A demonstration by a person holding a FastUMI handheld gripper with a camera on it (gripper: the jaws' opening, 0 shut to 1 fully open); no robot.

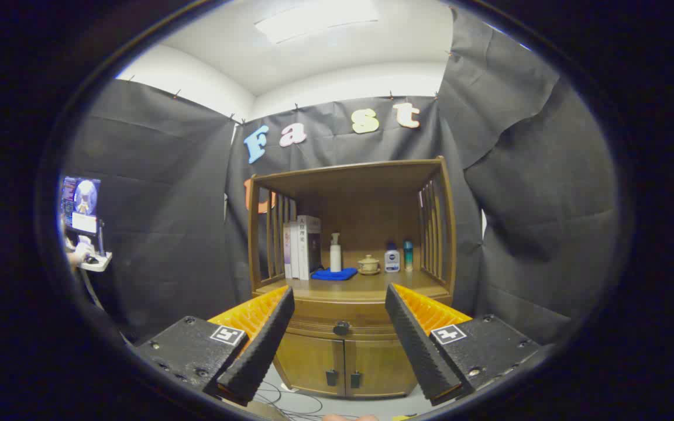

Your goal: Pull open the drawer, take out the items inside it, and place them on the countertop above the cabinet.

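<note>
With its fingers spread wide on nothing, the hand-held gripper [340, 318] could slip off the small drawer knob [341, 328] ahead.

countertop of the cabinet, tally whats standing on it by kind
books: 3, as far as the spines can be told apart
bottles: 3 (pump bottle, white bottle, teal bottle)
blue cloth: 1
lidded cup: 1
total: 8
gripper open, short of the drawer knob
</note>
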